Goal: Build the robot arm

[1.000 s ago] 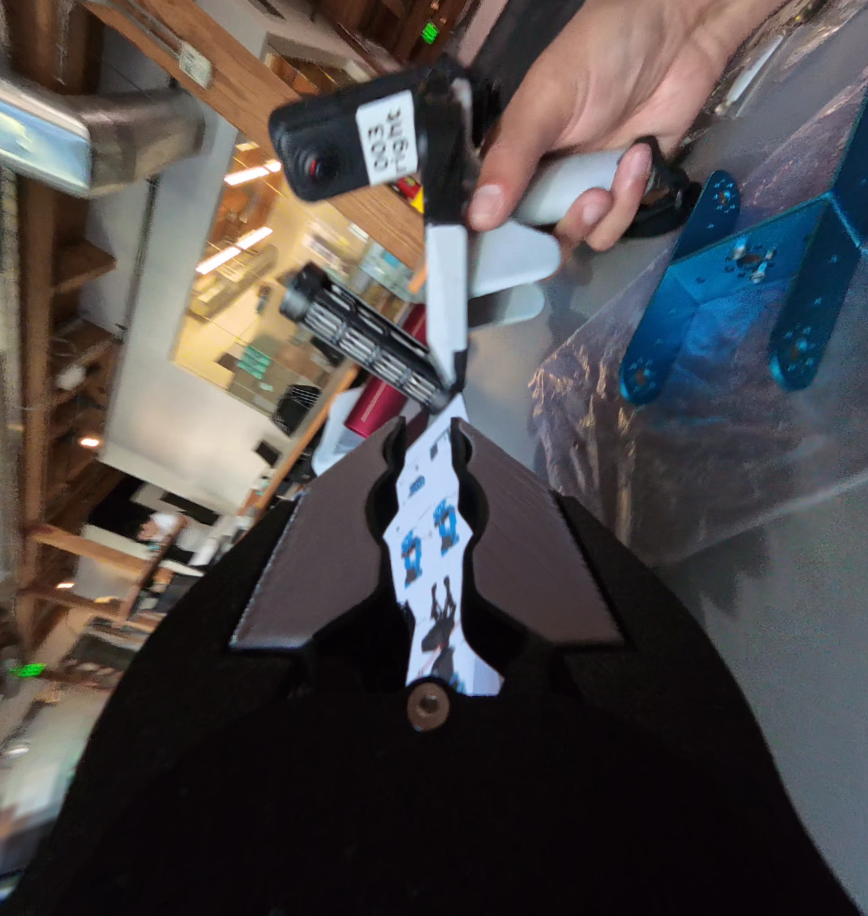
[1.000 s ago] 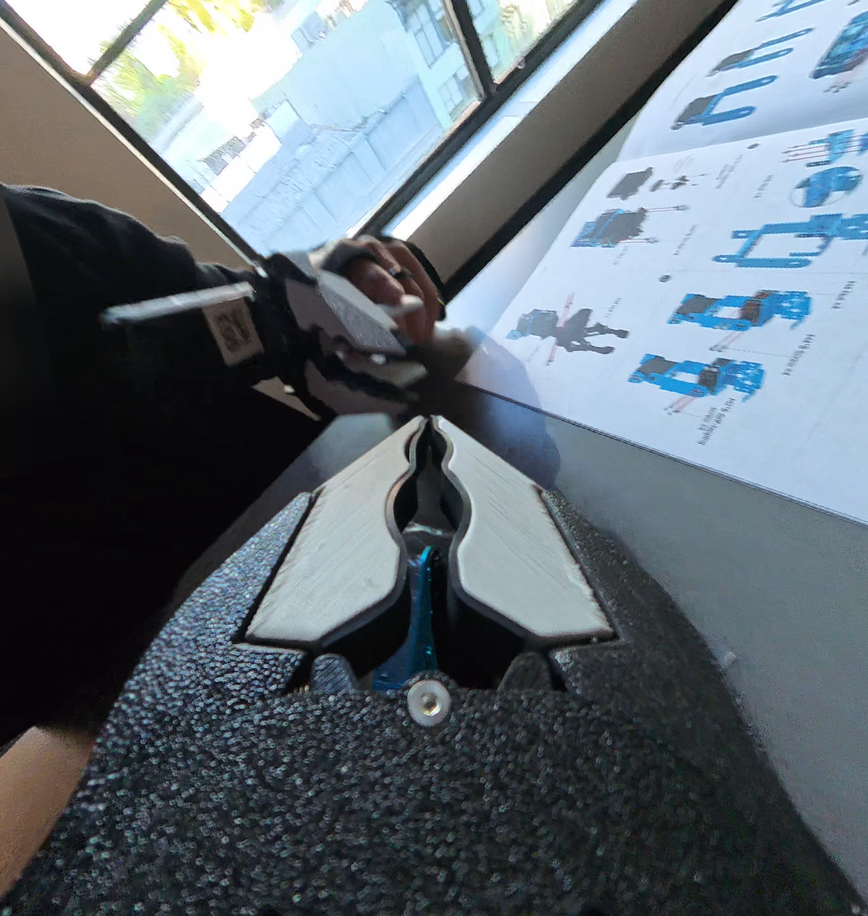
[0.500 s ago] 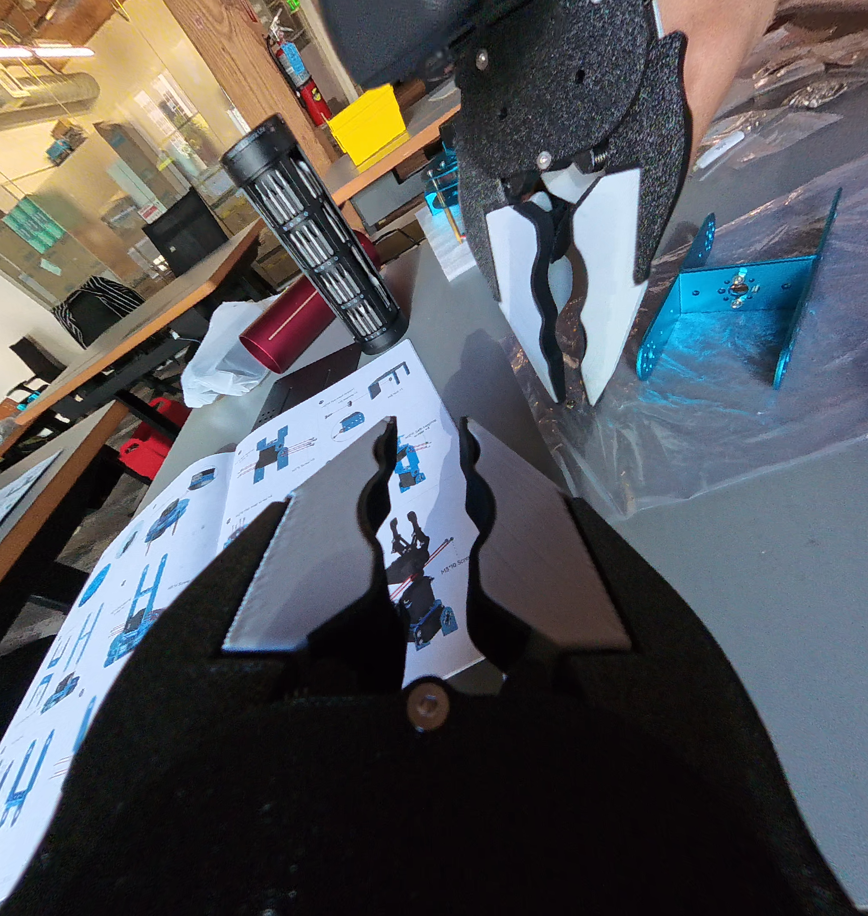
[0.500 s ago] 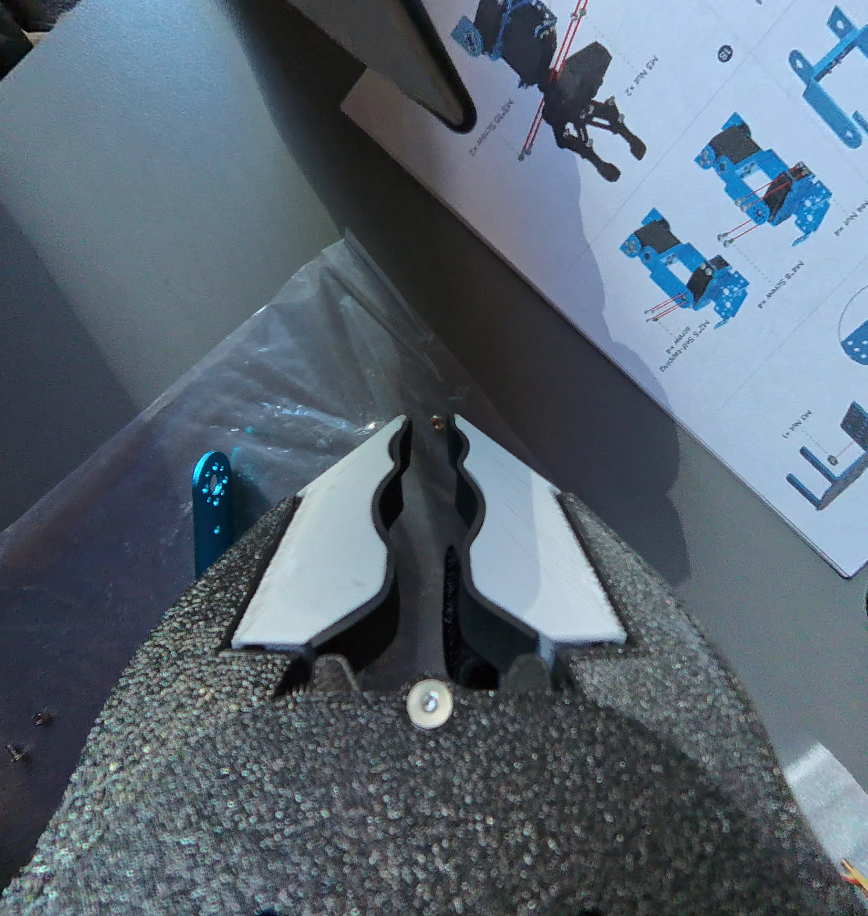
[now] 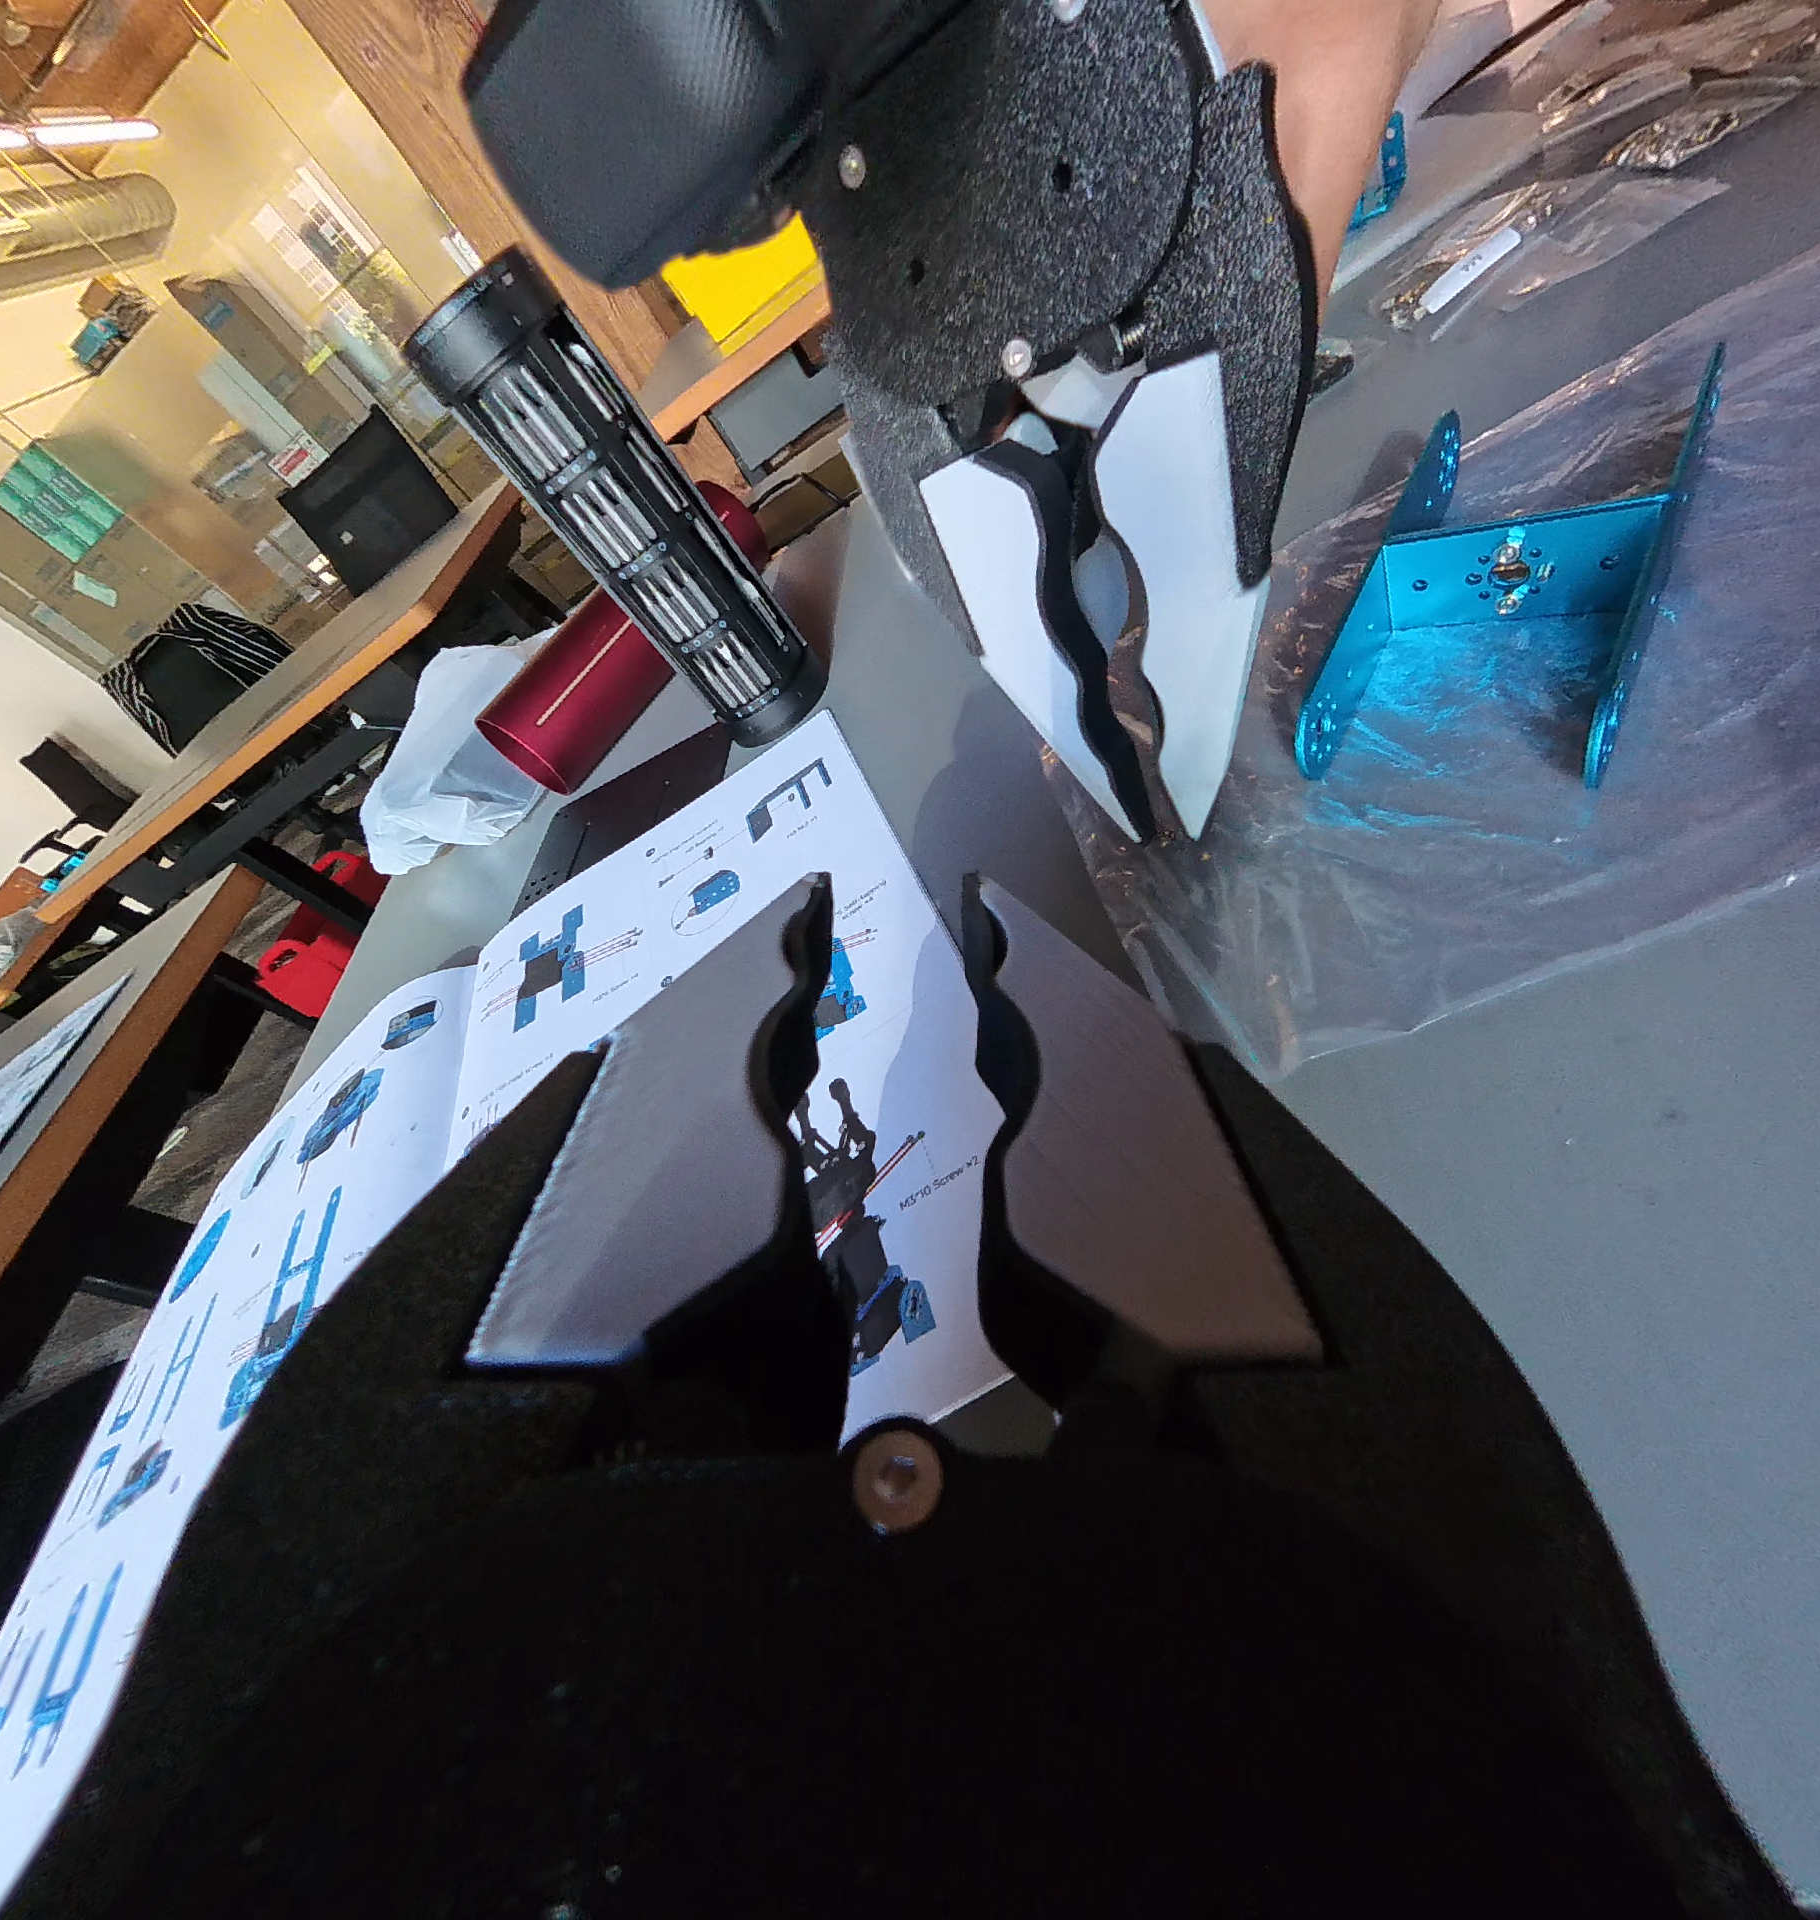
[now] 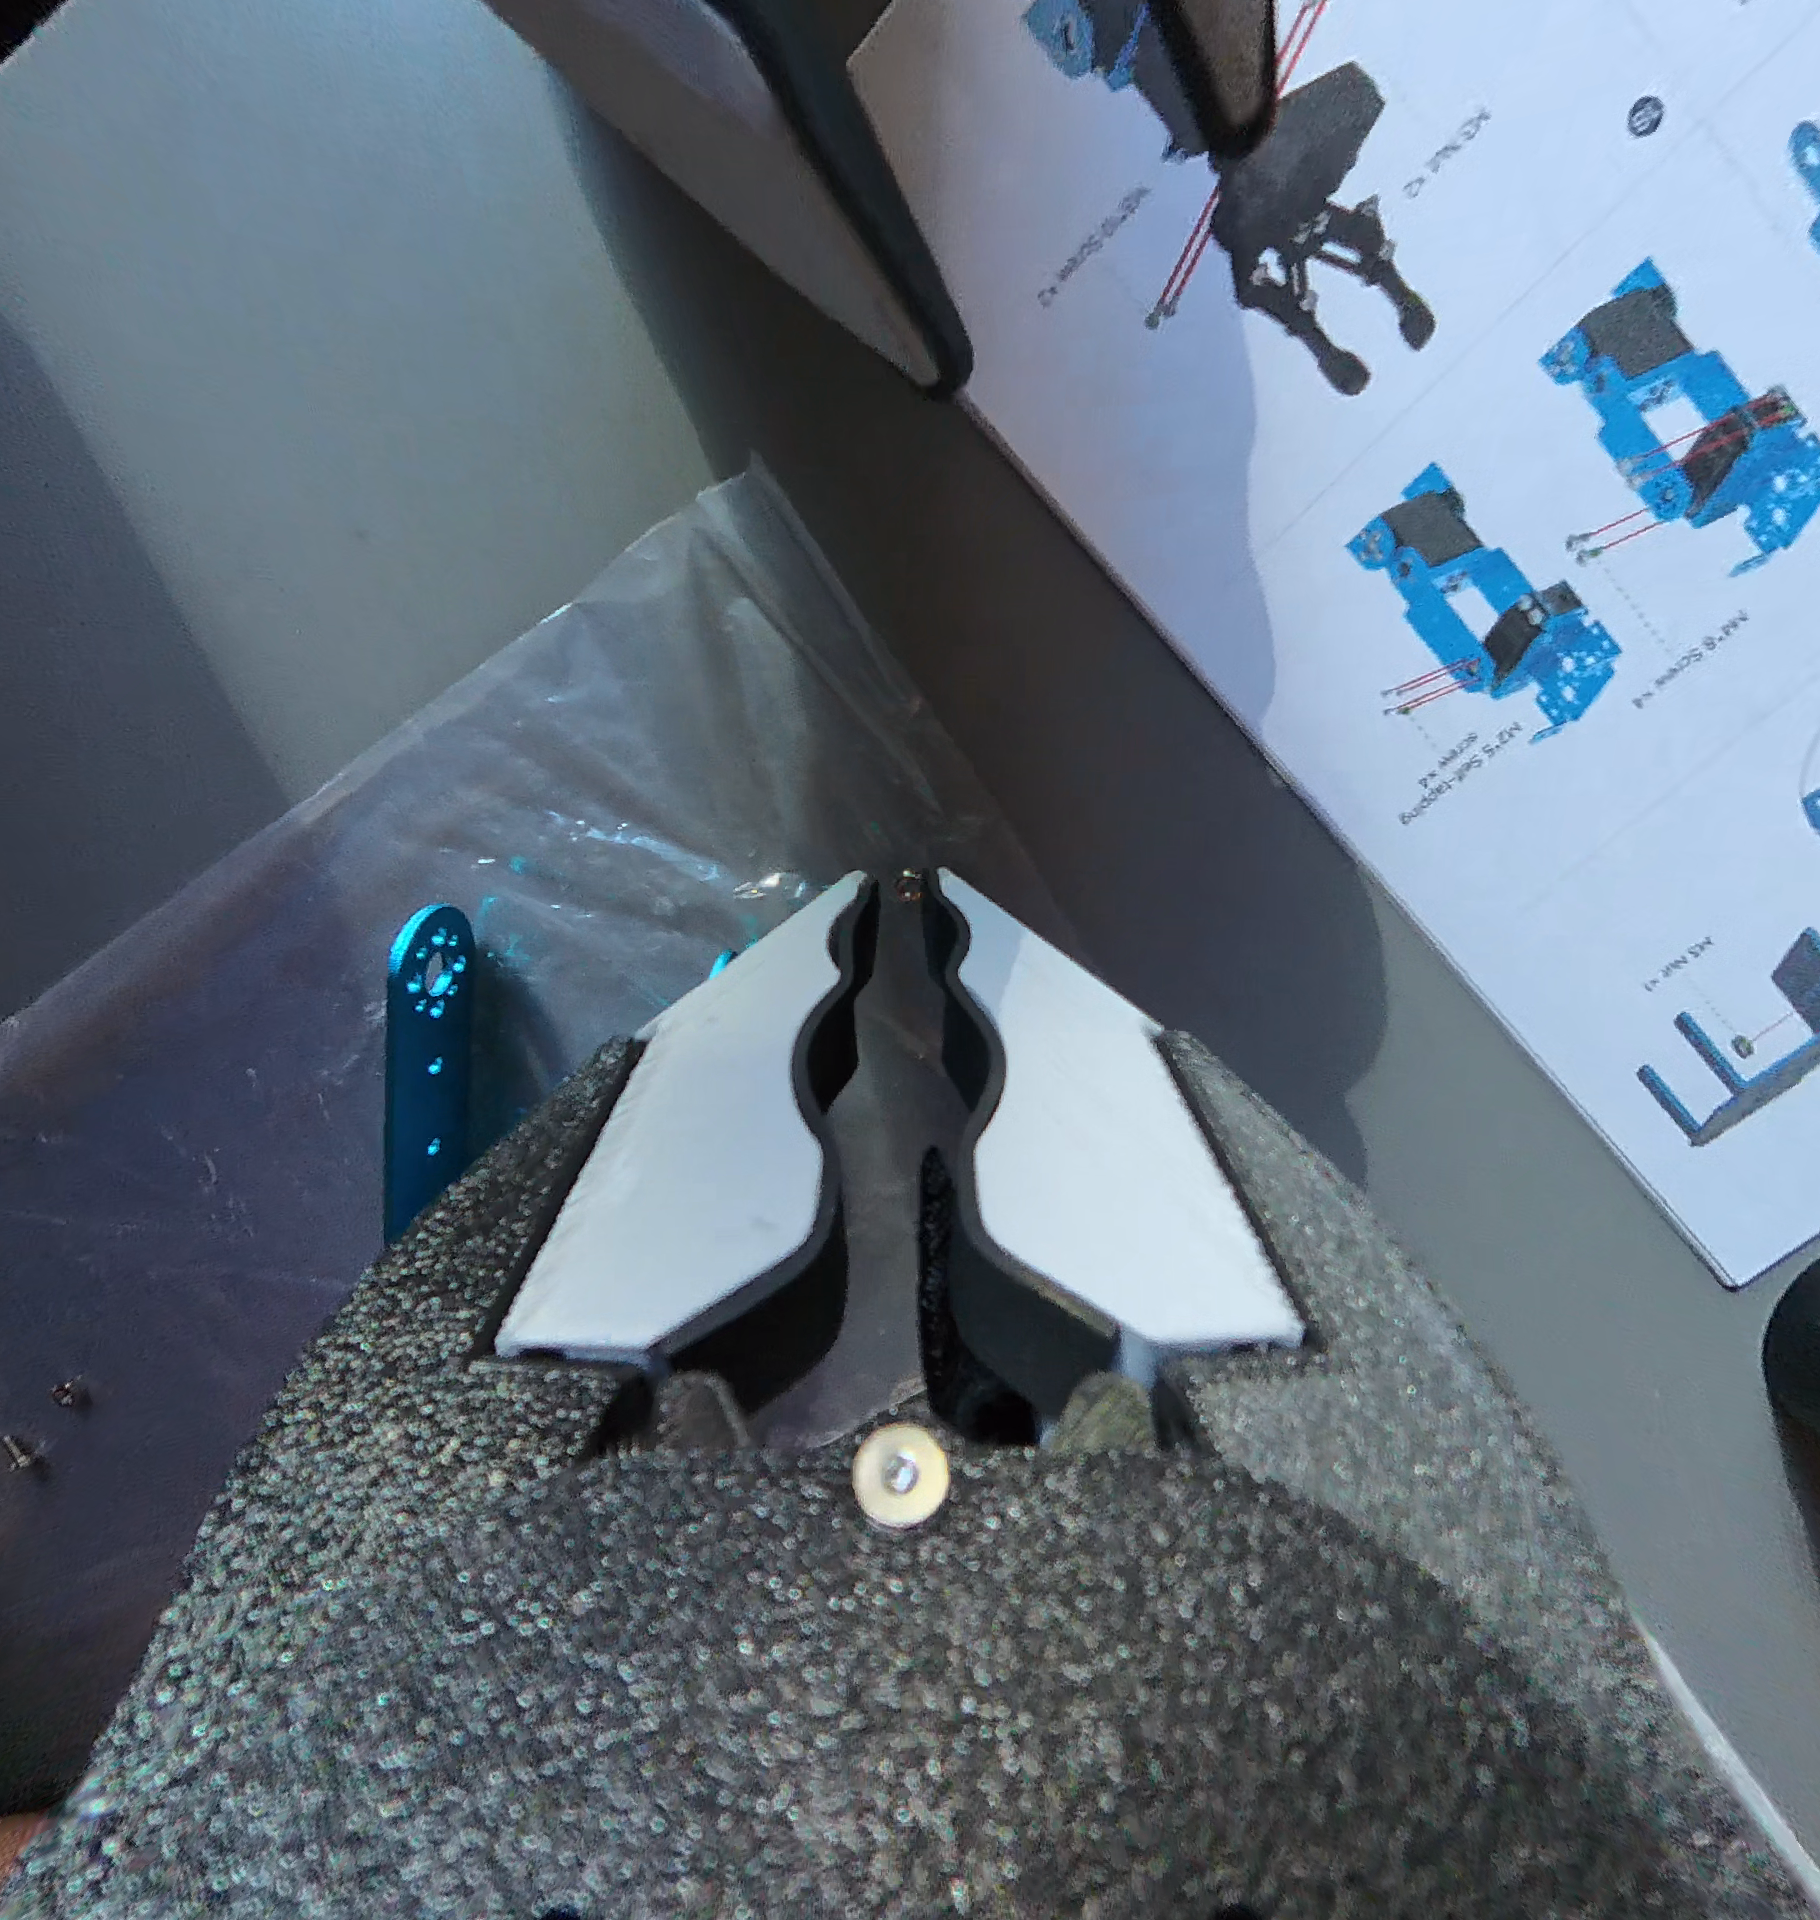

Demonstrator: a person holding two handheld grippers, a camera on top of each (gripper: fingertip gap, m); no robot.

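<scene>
Grippers work over a grey desk [image 5: 1571, 1195]. The right gripper [image 6: 901, 883] points down at a clear plastic sheet [image 6: 594, 748], its jaws narrowly parted with a tiny screw [image 6: 907, 884] between the tips; whether they pinch it I cannot tell. A blue metal bracket [image 5: 1508, 613] stands on the same sheet, beside that gripper. The left gripper [image 5: 890, 883] hovers with jaws spread and empty above an open instruction sheet [image 5: 573, 1018] near the desk's edge. Beyond the sheet stand a black cylinder [image 5: 615, 509] and a red tube [image 5: 584, 686]
</scene>
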